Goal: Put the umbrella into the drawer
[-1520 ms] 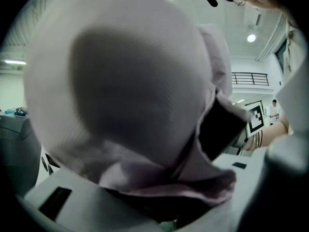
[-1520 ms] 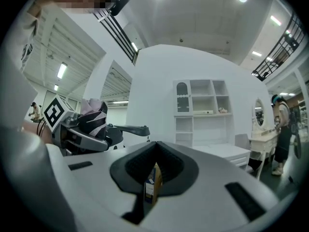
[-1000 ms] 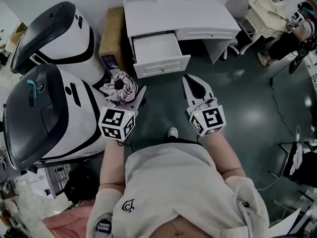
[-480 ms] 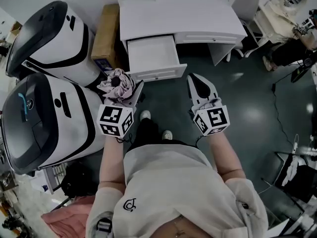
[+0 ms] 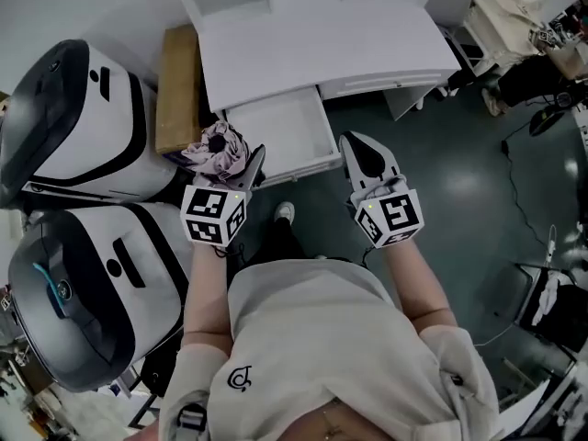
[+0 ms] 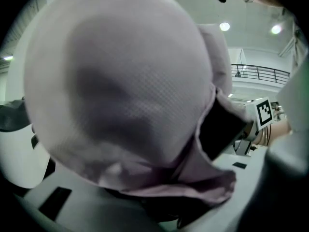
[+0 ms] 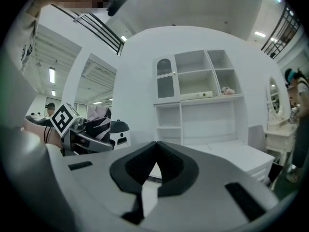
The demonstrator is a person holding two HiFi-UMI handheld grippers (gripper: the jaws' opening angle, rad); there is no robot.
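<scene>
Two grippers are held out side by side before an open drawer [image 5: 276, 134]. The left gripper [image 5: 237, 157] has its jaws partly apart and clamped on the folded pink umbrella [image 5: 219, 150], whose bunched cloth bulges above and ahead of the jaws and fills that gripper's own view. The right gripper [image 5: 356, 145], beside it and apart from it, has its tips closed together on nothing. The drawer stands pulled out from under the white tabletop [image 5: 322, 35], just ahead of the left gripper, with the umbrella not yet inside.
</scene>
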